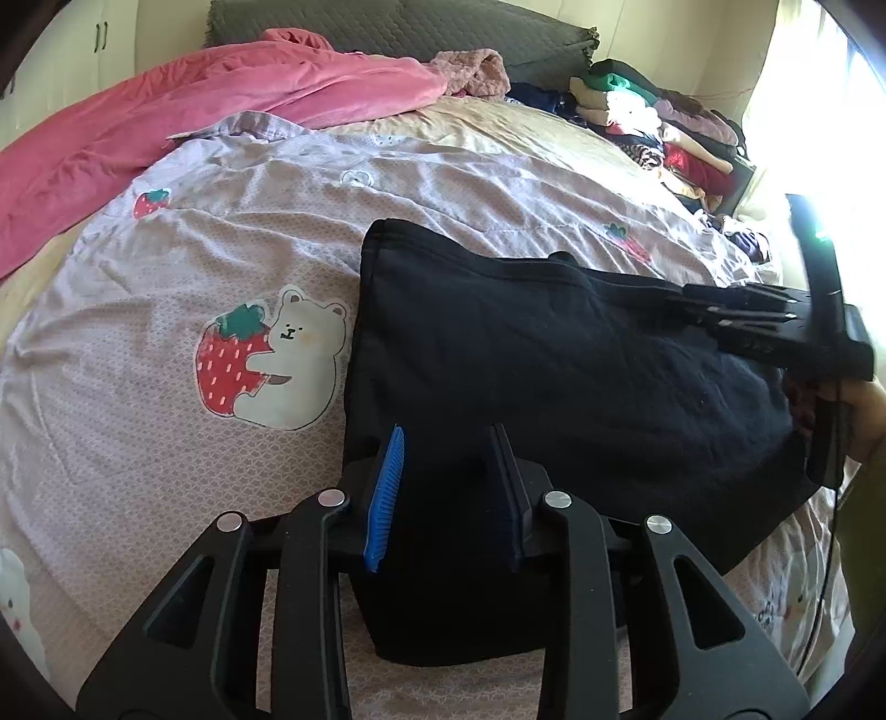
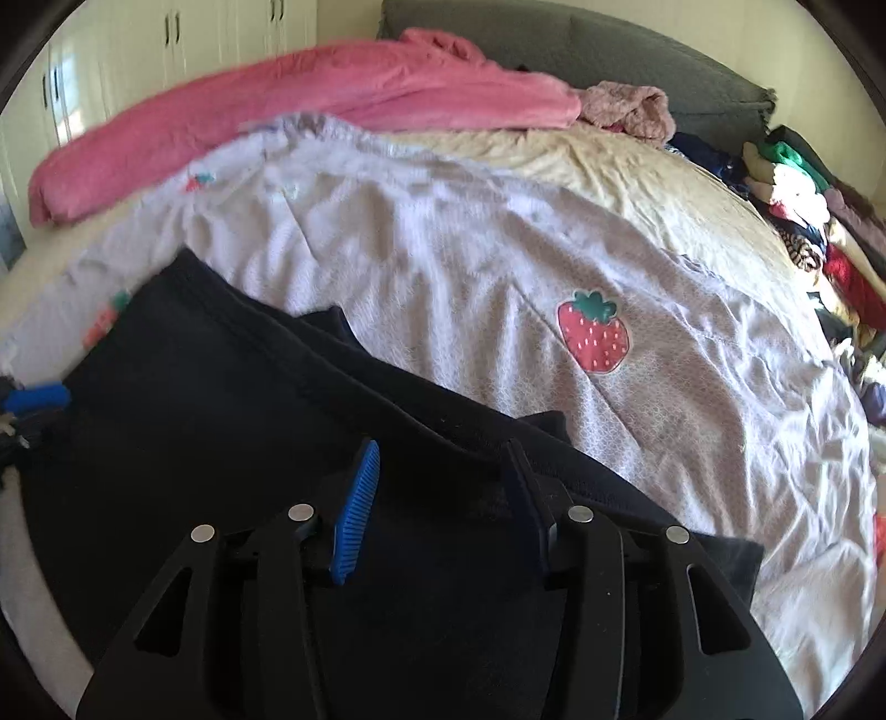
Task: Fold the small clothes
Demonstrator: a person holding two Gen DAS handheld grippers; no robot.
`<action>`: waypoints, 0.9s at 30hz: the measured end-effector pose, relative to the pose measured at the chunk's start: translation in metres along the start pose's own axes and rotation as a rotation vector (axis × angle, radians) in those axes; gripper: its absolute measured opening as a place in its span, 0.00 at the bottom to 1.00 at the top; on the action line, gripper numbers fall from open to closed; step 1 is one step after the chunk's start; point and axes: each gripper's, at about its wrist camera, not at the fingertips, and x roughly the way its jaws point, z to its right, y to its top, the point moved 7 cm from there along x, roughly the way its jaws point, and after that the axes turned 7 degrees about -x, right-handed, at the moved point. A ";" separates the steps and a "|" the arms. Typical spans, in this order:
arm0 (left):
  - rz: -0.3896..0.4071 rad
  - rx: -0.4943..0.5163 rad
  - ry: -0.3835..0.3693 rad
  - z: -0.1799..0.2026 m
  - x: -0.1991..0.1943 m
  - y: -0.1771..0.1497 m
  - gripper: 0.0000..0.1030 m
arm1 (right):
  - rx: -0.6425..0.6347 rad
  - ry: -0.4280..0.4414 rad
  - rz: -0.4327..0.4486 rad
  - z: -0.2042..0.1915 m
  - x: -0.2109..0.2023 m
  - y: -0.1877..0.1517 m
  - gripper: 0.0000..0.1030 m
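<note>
Bed under a lilac quilt (image 1: 166, 443) printed with strawberries and bears, pink fleece blanket (image 1: 166, 111) along its far side, black folded garment (image 1: 554, 360) flat on the quilt, left gripper (image 1: 448, 437) and right gripper (image 2: 443, 448) above it, both with jaws apart, gripping nothing.

Clothes pile (image 2: 830, 232) cut by edge; black garment (image 2: 221, 443) partly hidden.

Garment (image 1: 554, 360): solid black. Quilt (image 1: 166, 443): pale lilac, fine lattice print, red strawberries with green tops, white bears. Blanket (image 1: 194, 111) along bed's far edge: pink. Sheet (image 1: 526, 127): beige. Headboard (image 1: 415, 27): grey quilted. Gripper pads (image 1: 385, 498): blue ribbed.
</note>
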 end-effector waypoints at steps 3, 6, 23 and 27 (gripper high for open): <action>0.001 0.010 0.001 0.001 -0.001 0.000 0.23 | -0.034 -0.010 -0.048 -0.003 0.009 -0.002 0.12; 0.008 0.010 -0.005 0.002 -0.003 0.002 0.23 | 0.003 -0.011 0.006 0.002 -0.001 0.003 0.07; 0.020 -0.003 -0.002 0.000 -0.005 0.004 0.28 | 0.259 -0.019 0.108 0.024 -0.034 0.009 0.52; 0.033 -0.008 0.001 -0.005 -0.008 0.011 0.29 | 0.265 0.015 0.192 0.007 -0.074 0.000 0.61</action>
